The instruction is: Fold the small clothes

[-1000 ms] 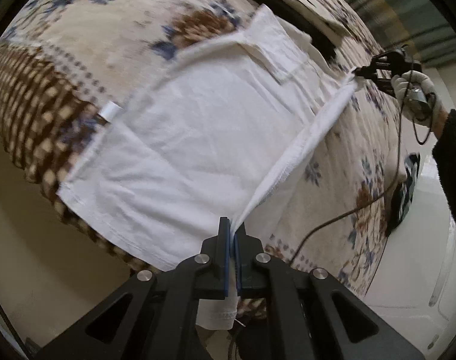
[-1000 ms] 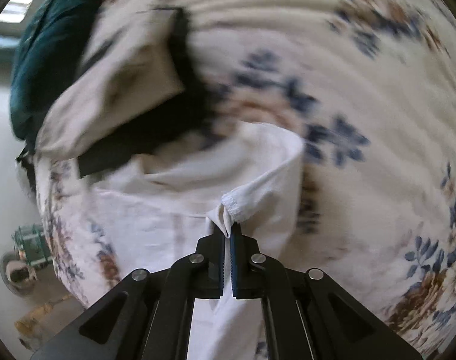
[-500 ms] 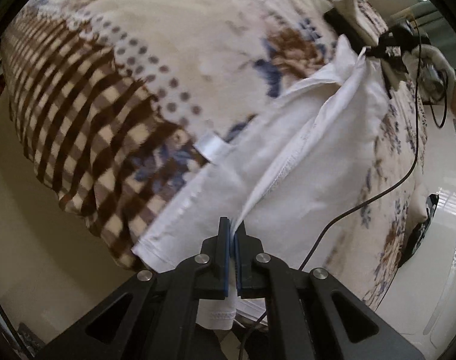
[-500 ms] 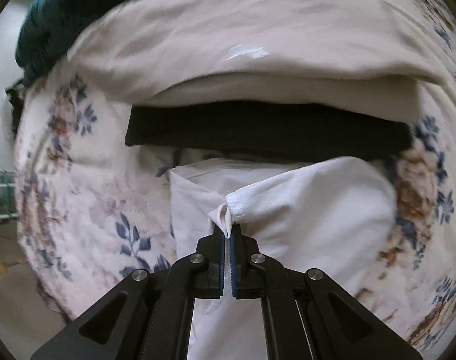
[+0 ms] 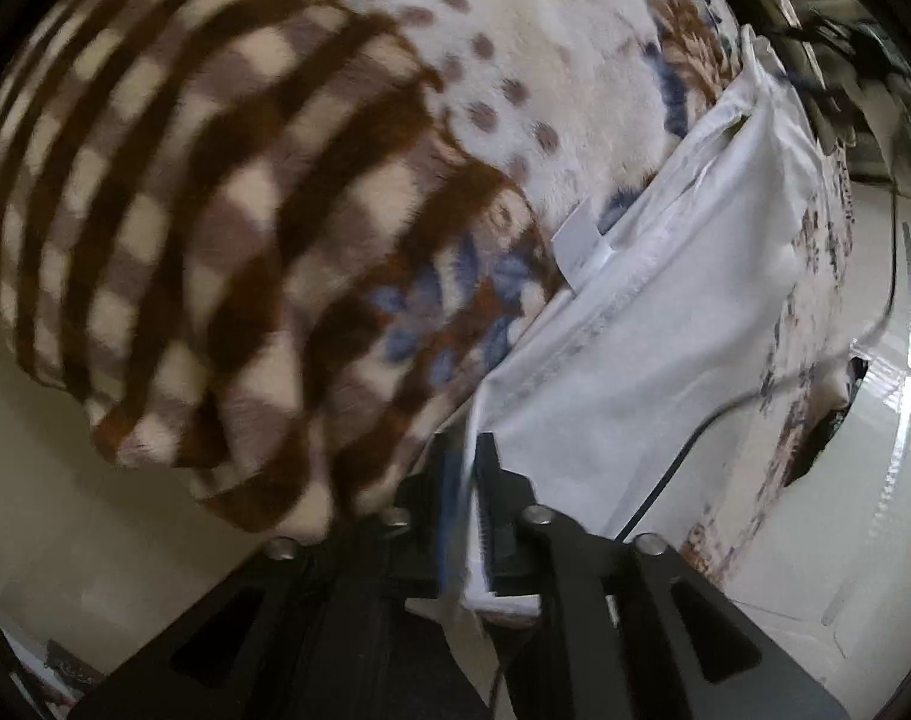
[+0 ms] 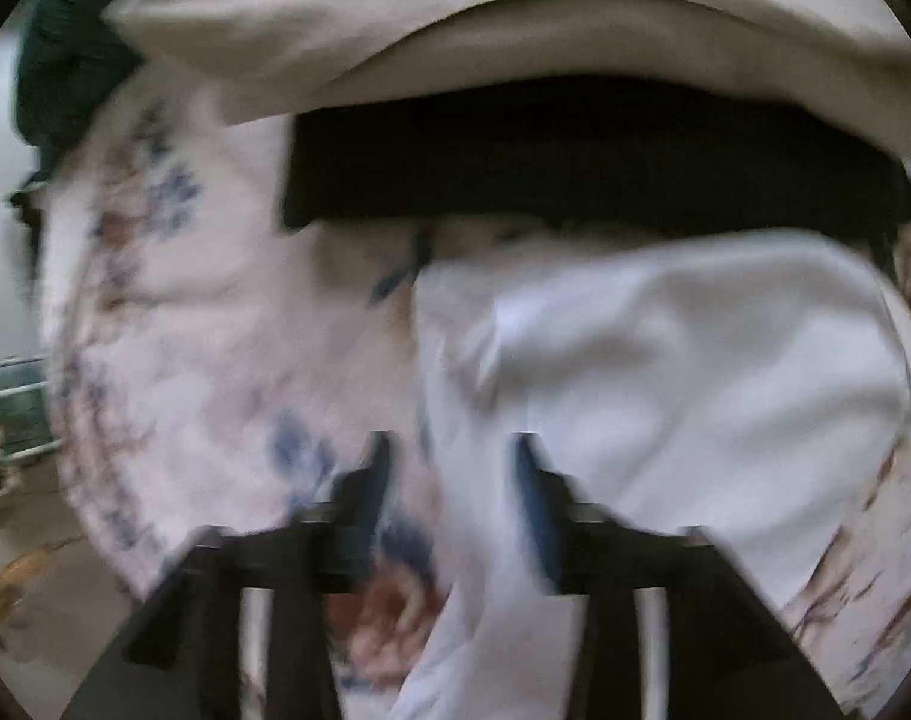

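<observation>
White garment [image 5: 665,324] lies folded over itself on the blanket [image 5: 245,180], close to the blanket's near edge, and in the right wrist view it [image 6: 665,372] lies just in front of a stack of folded clothes: a black piece [image 6: 575,156] with a beige piece [image 6: 455,18] on top. The fold of one side across the other looks laid down, so I judge the step in hand is the letting go. The left gripper [image 5: 470,480] has its fingers a little apart, with the hem of the cloth between them; whether they still pinch it I cannot tell. The right gripper [image 6: 449,480] has its fingers spread wide and holds nothing, the cloth only lies under them. This view is blurred. Next move probably calls for freeing the left corner, then taking a new grip for the following fold. Both grippers are low over the blanket and point along it, the left one at the near edge
</observation>
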### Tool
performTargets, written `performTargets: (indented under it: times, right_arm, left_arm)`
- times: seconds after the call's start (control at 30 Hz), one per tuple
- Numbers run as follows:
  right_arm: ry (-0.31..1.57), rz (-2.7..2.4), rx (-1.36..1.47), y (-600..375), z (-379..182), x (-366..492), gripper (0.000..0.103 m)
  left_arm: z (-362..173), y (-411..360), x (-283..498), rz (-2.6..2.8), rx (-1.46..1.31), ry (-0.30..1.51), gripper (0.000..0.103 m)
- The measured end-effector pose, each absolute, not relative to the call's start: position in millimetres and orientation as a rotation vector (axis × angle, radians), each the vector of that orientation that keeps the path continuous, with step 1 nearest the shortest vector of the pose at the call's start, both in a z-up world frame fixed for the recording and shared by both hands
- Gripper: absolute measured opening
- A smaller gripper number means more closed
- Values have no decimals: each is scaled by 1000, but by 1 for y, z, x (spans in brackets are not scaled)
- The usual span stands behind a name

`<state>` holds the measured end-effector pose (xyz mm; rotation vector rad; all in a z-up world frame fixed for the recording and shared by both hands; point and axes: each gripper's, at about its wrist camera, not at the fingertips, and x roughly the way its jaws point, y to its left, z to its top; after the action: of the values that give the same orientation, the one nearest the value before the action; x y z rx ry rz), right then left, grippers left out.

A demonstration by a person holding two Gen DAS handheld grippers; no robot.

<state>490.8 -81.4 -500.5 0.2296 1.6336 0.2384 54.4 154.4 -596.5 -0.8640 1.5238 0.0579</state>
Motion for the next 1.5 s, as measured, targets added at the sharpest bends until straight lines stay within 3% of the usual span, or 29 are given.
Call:
performTargets:
  times: [0.1,0.23,0.33,0.37,0.43,0.5,0.57,0.6,0.67,0.77,0.83,1.0,1.27,1.5]
  right_arm:
    - [1631,291,164,-104,-478,427,60]
    - [1690,274,42,-146,-479,317,60]
    - [1814,216,126,-190,-508,221,60]
    - [1854,196,171,-200,-519,192,60]
    - [1948,173,271,-212,-544,139,60]
    - [2022,182,371,-215,-565,98,60]
    - [2051,215,402,-209,-578,68,54]
    - [2066,212,378,-207,-584,53,36]
    - [2115,202,376,-211,-591,39,33]
    - [2043,237,464,-231,-569,51,37]
    - [1942,238,501,-254,-543,74,53]
    - [1706,216,558,-302,-493,157,64]
    - [1441,54,585,-366,-470,337,64]
    - [1349,37,665,-373,-494,456,64]
  left_arm:
    - [-584,159,51,27,-847,1508,24]
    - [-575,150,57,-12,-795,1521,24]
    - [-562,139,69,-14,-738,1525,25]
    - [-559,137,75,-11,-733,1526,29]
    - [-554,128,82,-2,-726,1520,55]
    - [-557,115,86,-2,-696,1513,55]
    - [-571,106,86,30,-615,1561,53]
    - [-576,98,87,49,-569,1599,52]
    - [-567,94,87,74,-543,1605,52]
    - [-520,86,103,63,-530,1542,52]
    - [-492,82,122,34,-524,1488,55]
    - [-446,56,240,-82,-446,1331,55]
    - [-496,29,450,-196,-333,1236,54]
    - [-550,6,544,-279,-134,1274,52]
